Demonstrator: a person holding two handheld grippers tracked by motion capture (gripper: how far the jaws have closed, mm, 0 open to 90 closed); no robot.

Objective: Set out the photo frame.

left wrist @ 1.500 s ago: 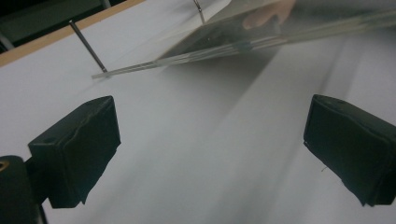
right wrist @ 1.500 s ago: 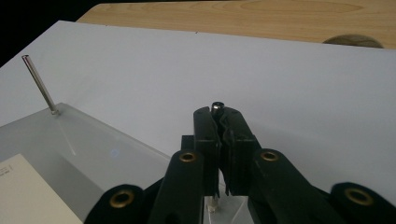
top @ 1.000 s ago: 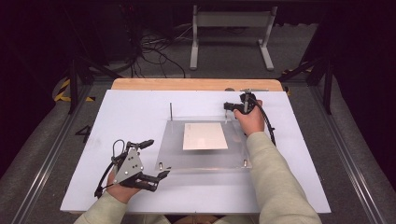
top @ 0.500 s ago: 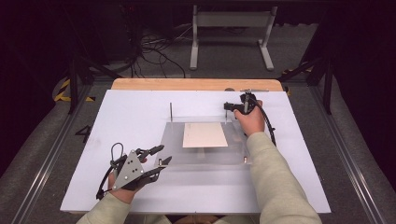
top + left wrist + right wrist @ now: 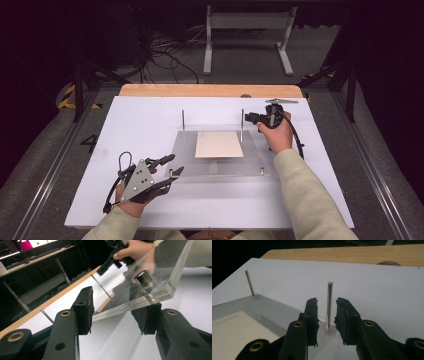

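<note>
A clear acrylic plate (image 5: 220, 157) lies flat on the white table (image 5: 150, 125), with a cream sheet of paper (image 5: 218, 144) on its middle and two thin metal pins standing upright at its far edge. The left gripper (image 5: 169, 167) is at the plate's near left corner; in the left gripper view its jaws stand spread, one on each side of the plate's corner edge, and whether the pads touch the acrylic cannot be told. Just inside that corner a short metal stud (image 5: 144, 280) sits in the plate. The right gripper (image 5: 248, 118) is held at the far right corner, pointing at the right pin (image 5: 242, 125). In the right gripper view that pin rises in the gap between the two black jaws, which are parted a little and do not close on it; the pin appears to stand slightly beyond the pads. The left pin (image 5: 183, 120) stands well apart, further along the same edge. No brand, label or legible writing shows on the plate, the paper or the grippers; faint lines on the paper are too blurred to read.
</note>
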